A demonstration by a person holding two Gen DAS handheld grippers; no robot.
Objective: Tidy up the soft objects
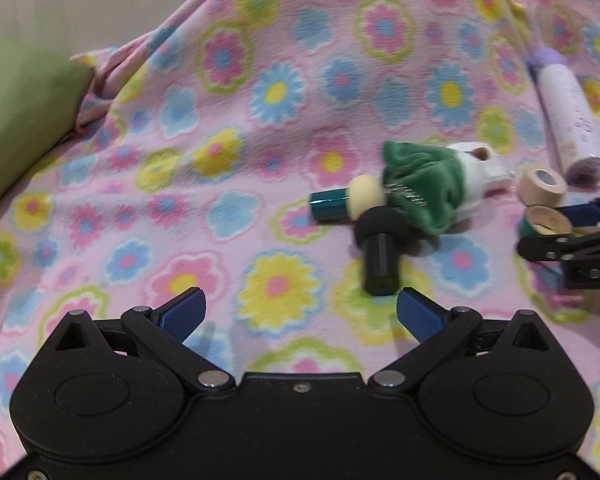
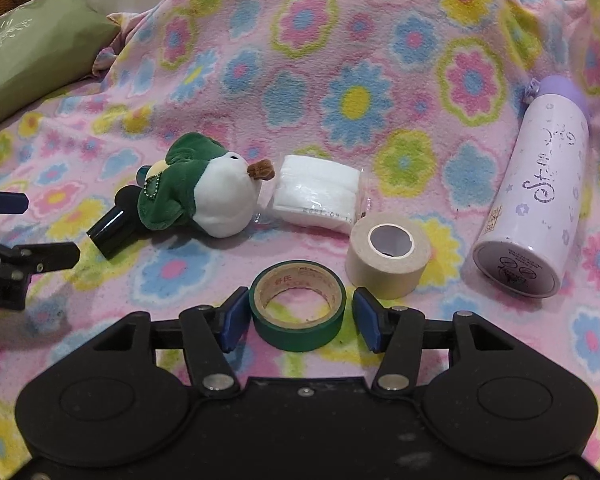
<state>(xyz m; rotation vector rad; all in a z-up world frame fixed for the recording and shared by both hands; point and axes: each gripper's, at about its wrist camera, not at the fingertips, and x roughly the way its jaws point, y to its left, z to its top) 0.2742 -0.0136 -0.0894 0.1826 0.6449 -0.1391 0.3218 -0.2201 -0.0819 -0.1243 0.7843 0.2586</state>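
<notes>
Two applicator sticks, one teal (image 1: 330, 208) and one black (image 1: 380, 266), are seen in the left wrist view on the flowered blanket (image 1: 260, 60), touching the green plush bird (image 1: 428, 186). The left gripper (image 1: 300, 314) is held spread and empty, near the black stick.

In the right wrist view, the green tape roll (image 2: 300, 306) is framed between the pads of the right gripper (image 2: 300, 318), small gaps showing on both sides; nothing is pinched. A beige tape roll (image 2: 386, 258), a cotton-pad pack (image 2: 320, 196) and a lilac bottle (image 2: 536, 196) lie further right. The step is judged to be the setting-down or taking-up of that roll; next, the soft bird should be approached.
</notes>
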